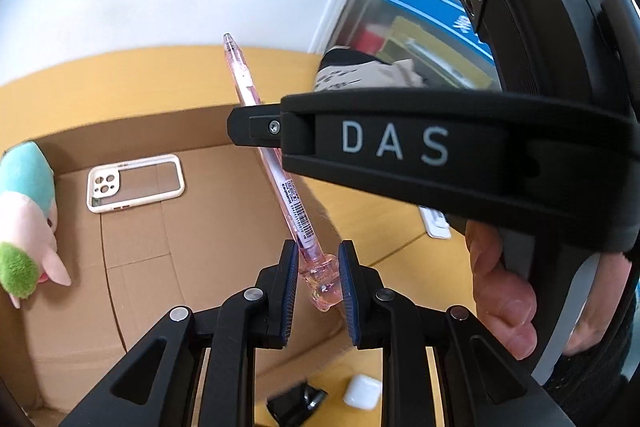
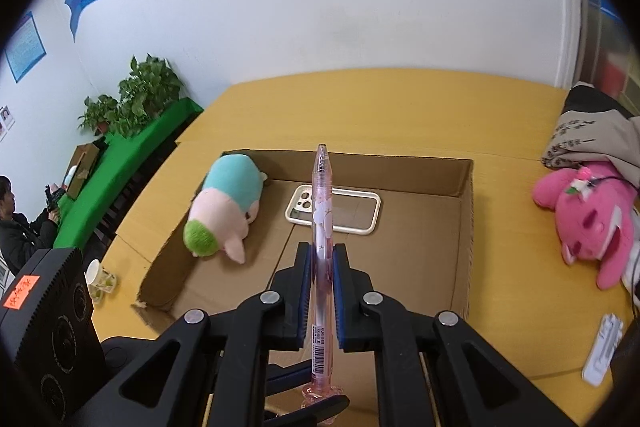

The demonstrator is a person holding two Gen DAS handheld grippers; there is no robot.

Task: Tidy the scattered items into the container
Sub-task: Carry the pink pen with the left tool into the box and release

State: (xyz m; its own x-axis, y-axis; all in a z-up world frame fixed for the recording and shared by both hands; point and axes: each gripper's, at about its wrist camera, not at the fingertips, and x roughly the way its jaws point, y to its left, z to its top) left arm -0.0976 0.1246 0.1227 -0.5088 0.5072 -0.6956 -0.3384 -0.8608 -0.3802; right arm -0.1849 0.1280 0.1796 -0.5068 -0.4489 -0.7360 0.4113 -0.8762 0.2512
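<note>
A clear pink pen (image 1: 280,179) is held over the open cardboard box (image 1: 168,259). My right gripper (image 2: 322,259) is shut on the pen (image 2: 322,239) at mid-barrel; its finger crosses the left wrist view (image 1: 256,127). My left gripper (image 1: 319,263) has its pads either side of the pen's knobbed end, with a small gap on the right, so it looks slightly open. In the box (image 2: 464,227) lie a teal-and-pink plush (image 2: 228,207), also in the left wrist view (image 1: 24,219), and a white phone case (image 2: 334,213), also in the left wrist view (image 1: 134,183).
A pink plush bear (image 2: 588,223) and a folded cloth (image 2: 588,135) lie on the yellow table (image 2: 360,107) right of the box. A white earbud case (image 1: 362,391) and a black clip (image 1: 296,401) lie near me. A white flat packet (image 2: 602,355) lies at right.
</note>
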